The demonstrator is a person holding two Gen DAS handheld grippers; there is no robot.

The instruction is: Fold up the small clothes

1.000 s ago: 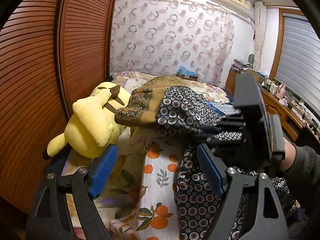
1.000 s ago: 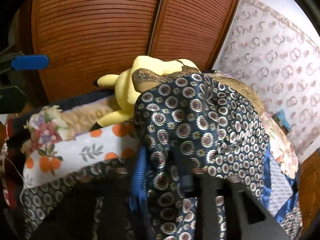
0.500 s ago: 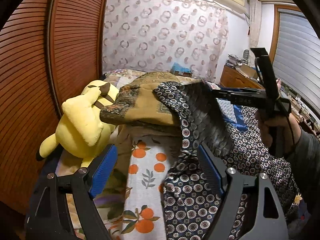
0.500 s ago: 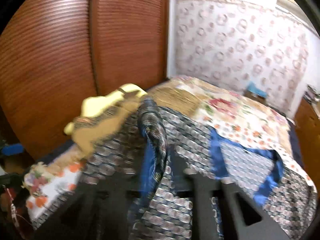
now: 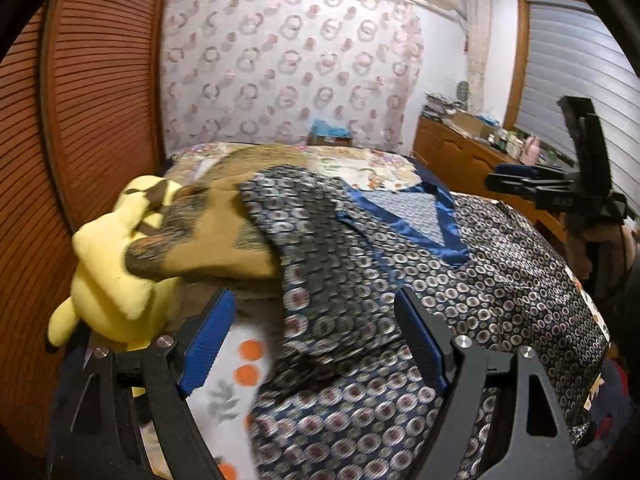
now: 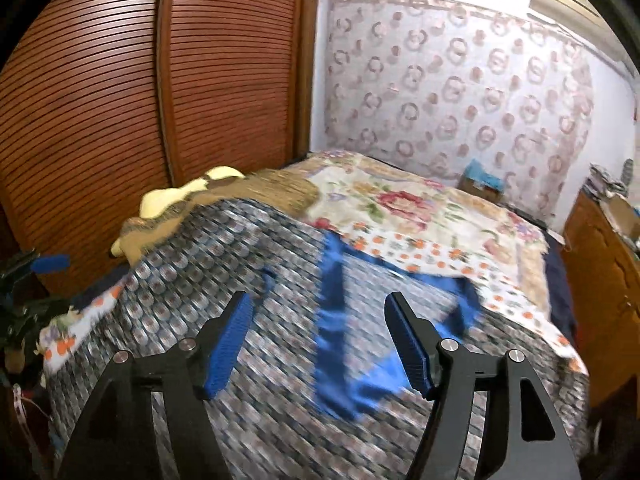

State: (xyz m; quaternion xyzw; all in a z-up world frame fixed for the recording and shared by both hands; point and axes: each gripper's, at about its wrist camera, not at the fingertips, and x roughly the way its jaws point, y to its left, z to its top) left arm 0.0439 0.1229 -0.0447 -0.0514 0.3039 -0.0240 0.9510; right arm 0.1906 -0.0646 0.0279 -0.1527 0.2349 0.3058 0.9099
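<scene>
A dark garment (image 5: 500, 280) printed with small rings, with blue trim (image 6: 332, 320), lies spread over the bed. One edge drapes onto a folded ochre patterned garment (image 5: 208, 236). My left gripper (image 5: 314, 296) hovers open just above the dark garment's near fold, with nothing between its blue pads. My right gripper (image 6: 320, 300) is above the garment's blue-trimmed part. Its jaws are opening and nothing is between them. In the left wrist view the right gripper (image 5: 496, 180) shows at the right, held up in a person's hand (image 5: 608, 244). One blue pad of the left gripper (image 6: 48, 264) shows at the left edge of the right wrist view.
A yellow plush toy (image 5: 112, 280) sits partly under the ochre garment, against slatted wooden wardrobe doors (image 6: 120, 100). A floral bedspread (image 6: 400, 208) covers the bed, with a small box (image 6: 480, 180) at its far end. A cluttered wooden dresser (image 5: 460, 152) stands along the right.
The right gripper let go of the dark garment's fold, opened, and drew back up and to the right. The garment dropped flat onto the bed. The left gripper shifted sideways, still open.
</scene>
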